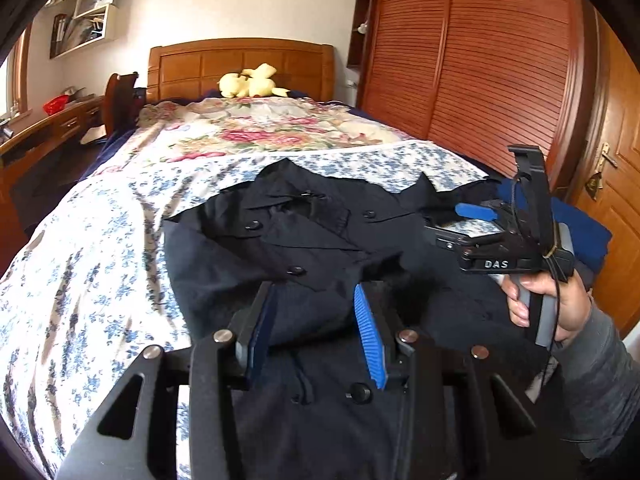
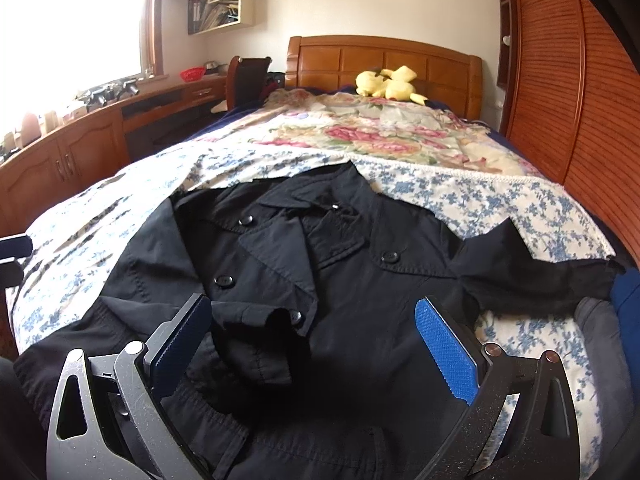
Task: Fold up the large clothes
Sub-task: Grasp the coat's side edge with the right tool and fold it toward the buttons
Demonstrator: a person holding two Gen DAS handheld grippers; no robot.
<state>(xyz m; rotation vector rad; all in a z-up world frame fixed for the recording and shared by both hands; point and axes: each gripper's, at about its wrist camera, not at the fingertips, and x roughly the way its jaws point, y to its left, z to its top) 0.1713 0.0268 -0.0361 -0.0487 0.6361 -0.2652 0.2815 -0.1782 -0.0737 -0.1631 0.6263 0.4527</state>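
Observation:
A black double-breasted coat (image 1: 304, 240) (image 2: 352, 272) lies front up on the bed, collar toward the headboard. One sleeve is folded across its chest, the cuff (image 2: 256, 320) near the buttons; the other sleeve (image 2: 536, 280) stretches out to the right. My left gripper (image 1: 314, 316) hovers low over the coat's middle with its jaws apart, dark fabric showing between the blue pads (image 1: 370, 336) without being pinched. My right gripper (image 2: 312, 304) (image 1: 468, 224) stands wide open over the coat's front, nothing in it. A hand (image 1: 560, 300) holds its handle at the coat's right side.
The coat rests on a blue-flowered sheet (image 1: 100, 260) with a rose-patterned quilt (image 2: 380, 136) beyond. A yellow plush toy (image 2: 388, 82) sits at the headboard. A slatted wooden wardrobe (image 1: 480, 60) lines the right, a desk (image 2: 100, 132) the left. Blue cloth (image 1: 580, 232) lies at the bed's right edge.

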